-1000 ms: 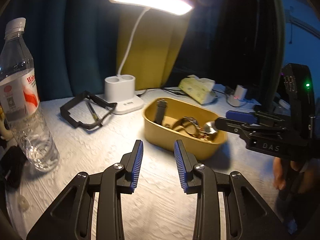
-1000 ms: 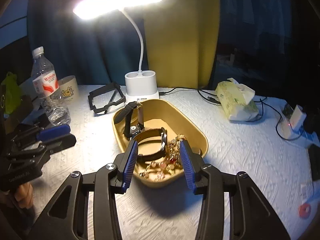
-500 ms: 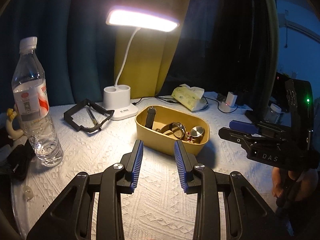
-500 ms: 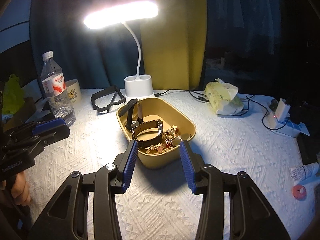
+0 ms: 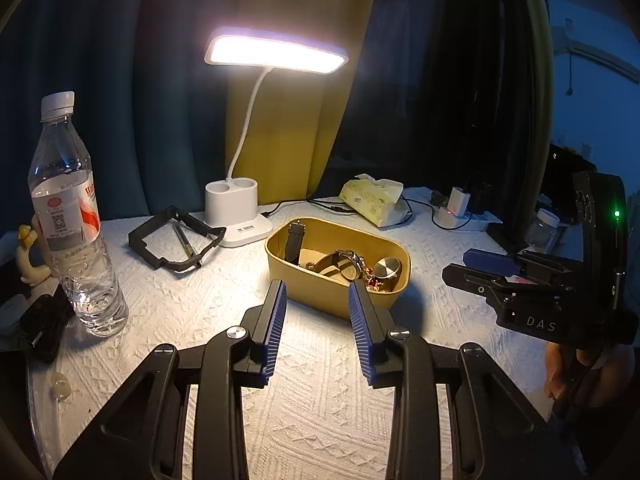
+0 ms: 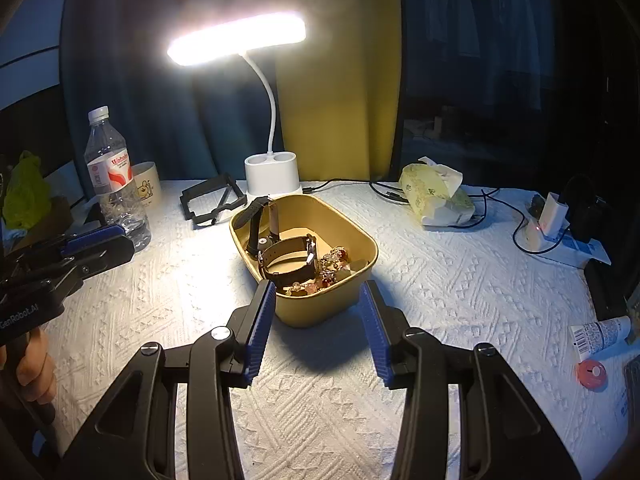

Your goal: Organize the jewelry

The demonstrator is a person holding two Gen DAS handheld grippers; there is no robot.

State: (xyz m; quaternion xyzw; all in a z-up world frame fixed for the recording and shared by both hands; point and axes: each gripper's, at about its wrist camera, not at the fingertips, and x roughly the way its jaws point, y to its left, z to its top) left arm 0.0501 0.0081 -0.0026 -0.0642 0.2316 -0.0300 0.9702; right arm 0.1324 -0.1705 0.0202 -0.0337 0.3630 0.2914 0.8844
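1. The mustard-yellow oval plastic tray [image 6: 362, 240] sits mid-table under the white desk lamp [image 6: 272, 176], holding the dark leather-strap watches [image 6: 290, 262] and the tangled beaded bracelets [image 6: 330, 270].
2. Left gripper [image 5: 316, 292] and right gripper [image 6: 318, 294] both hover before it, jaws parted, empty.
3. The watches look light and springy; I'd pinch a strap loop. The beads look slippery and snag-prone.

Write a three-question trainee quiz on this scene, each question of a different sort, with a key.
1. True or false: the left tongs hold a watch.
2. The brown-strap watch lies: A) in the yellow tray, B) beside the bottle, C) under the lamp base.
3. Fill in: both tongs, the right tongs included, are ____.

Key: 1 false, they are empty; 2 A; 3 open.
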